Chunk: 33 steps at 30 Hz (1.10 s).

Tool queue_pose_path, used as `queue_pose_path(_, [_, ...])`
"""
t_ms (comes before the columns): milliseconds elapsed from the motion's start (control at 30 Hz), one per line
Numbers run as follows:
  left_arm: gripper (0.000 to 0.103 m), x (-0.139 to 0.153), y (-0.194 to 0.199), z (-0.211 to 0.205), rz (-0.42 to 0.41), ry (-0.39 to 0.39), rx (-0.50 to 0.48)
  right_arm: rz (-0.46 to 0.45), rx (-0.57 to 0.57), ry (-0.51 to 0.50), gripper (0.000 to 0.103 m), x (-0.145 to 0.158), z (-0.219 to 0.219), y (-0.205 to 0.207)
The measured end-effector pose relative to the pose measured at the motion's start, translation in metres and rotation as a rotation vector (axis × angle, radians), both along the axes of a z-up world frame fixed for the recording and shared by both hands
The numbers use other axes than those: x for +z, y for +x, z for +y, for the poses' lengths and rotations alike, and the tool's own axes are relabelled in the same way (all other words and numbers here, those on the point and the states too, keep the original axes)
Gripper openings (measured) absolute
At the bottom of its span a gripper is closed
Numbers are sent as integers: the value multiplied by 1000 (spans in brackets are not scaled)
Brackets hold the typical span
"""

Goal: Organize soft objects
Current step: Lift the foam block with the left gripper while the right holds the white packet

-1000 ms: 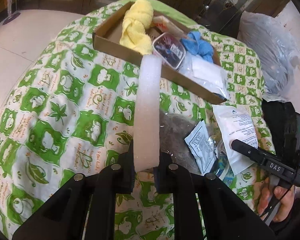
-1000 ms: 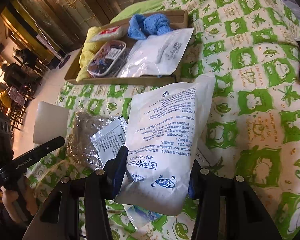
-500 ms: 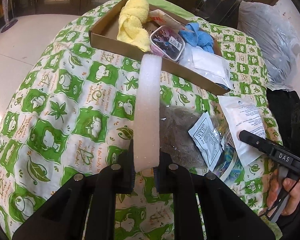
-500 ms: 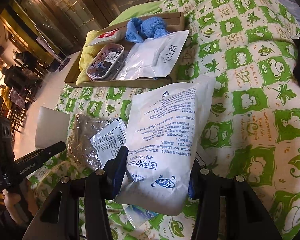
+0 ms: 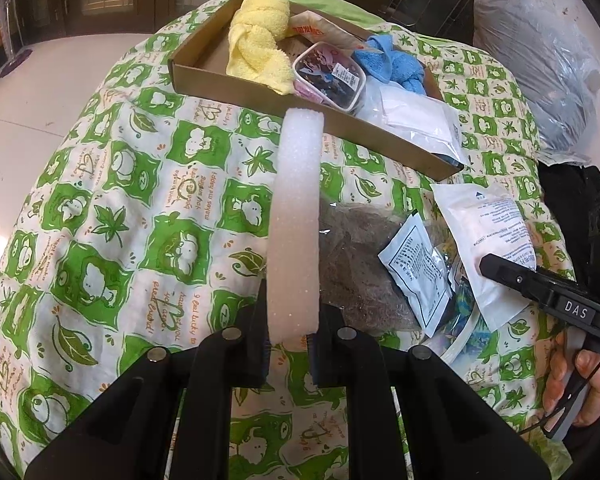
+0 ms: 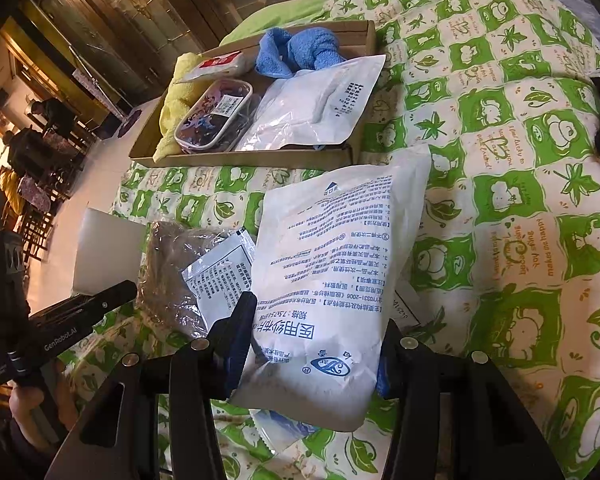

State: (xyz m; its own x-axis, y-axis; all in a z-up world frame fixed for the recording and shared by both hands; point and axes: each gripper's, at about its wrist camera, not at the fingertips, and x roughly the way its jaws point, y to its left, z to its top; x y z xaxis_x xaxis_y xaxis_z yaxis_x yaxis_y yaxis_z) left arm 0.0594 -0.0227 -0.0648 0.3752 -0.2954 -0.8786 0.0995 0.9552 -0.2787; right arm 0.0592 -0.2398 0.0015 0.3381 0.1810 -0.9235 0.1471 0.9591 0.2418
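Note:
My left gripper (image 5: 288, 344) is shut on a long white foam strip (image 5: 298, 216), held edge-on above the green patterned cloth, its far end near the cardboard tray's (image 5: 220, 84) front wall. My right gripper (image 6: 312, 340) is shut on a large white printed gauze pack (image 6: 332, 264), held above the cloth; the pack also shows in the left wrist view (image 5: 496, 232). The tray (image 6: 260, 158) holds a yellow towel (image 5: 260, 52), a blue towel (image 6: 300, 52), a clear lidded box (image 6: 214, 116) and a white pouch (image 6: 316, 104).
On the cloth between the grippers lie a brown fibre bag (image 5: 356, 264) and a small printed sachet (image 5: 420, 272). A grey plastic sack (image 5: 540, 64) stands at the far right. The floor (image 5: 40, 92) drops off left of the cloth.
The left gripper has drawn back slightly with the foam strip, so the tray looks farther away. The right gripper still holds the gauze pack, nearly still.

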Motion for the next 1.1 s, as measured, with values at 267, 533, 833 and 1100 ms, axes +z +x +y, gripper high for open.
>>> queue_pose_path(267, [12,1,0,-1,-6,13,-18,3,-7,20,48,0,1,3])
queue_pose_path(533, [12,1,2,-2,-5,21,-26,-5,-15,32,48,4,2,5])
queue_pose_path(833, [12,27,13,4,-70,58,-37,-5,-20,46,48,5,1,9])
queue_pose_path(1100, [12,38,34,15,-78,54,-25,-7,-18,48,48,5,2,12])
